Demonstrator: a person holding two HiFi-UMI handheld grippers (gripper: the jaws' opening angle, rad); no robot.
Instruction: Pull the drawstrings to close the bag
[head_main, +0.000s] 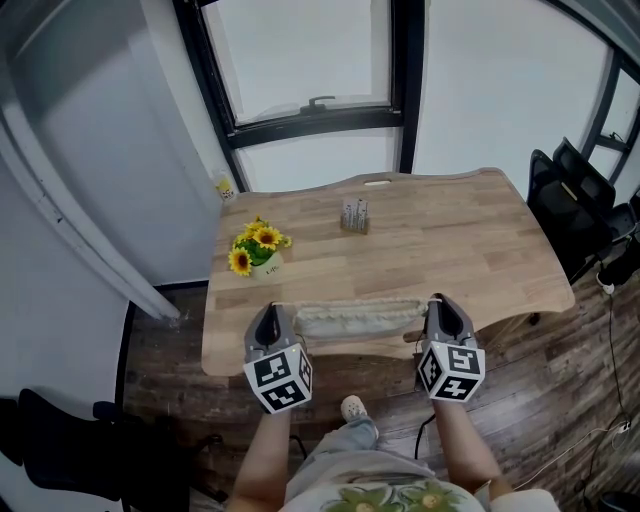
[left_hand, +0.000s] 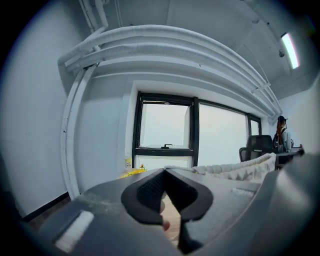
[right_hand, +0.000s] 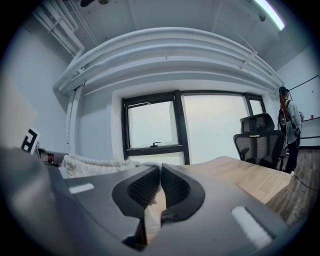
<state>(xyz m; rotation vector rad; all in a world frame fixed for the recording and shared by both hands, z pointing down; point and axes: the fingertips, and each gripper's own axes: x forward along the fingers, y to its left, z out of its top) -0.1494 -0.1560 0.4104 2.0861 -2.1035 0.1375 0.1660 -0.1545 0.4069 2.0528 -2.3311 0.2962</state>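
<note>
A cream drawstring bag (head_main: 355, 318) lies gathered along the front edge of the wooden table (head_main: 450, 240), stretched between my two grippers. My left gripper (head_main: 268, 312) sits at the bag's left end with its jaws closed together. In the left gripper view the bag (left_hand: 240, 170) shows to the right of the left gripper (left_hand: 165, 171). My right gripper (head_main: 437, 302) sits at the bag's right end, also shut. In the right gripper view a pale drawstring (right_hand: 152, 222) hangs just under the closed right gripper (right_hand: 160, 167), with the bag (right_hand: 95, 164) to its left.
A pot of sunflowers (head_main: 258, 248) stands at the table's left. A small grey object (head_main: 354, 216) sits at the middle back. Black office chairs (head_main: 580, 200) stand right of the table, with a person (right_hand: 289, 120) beyond them. A window runs behind the table.
</note>
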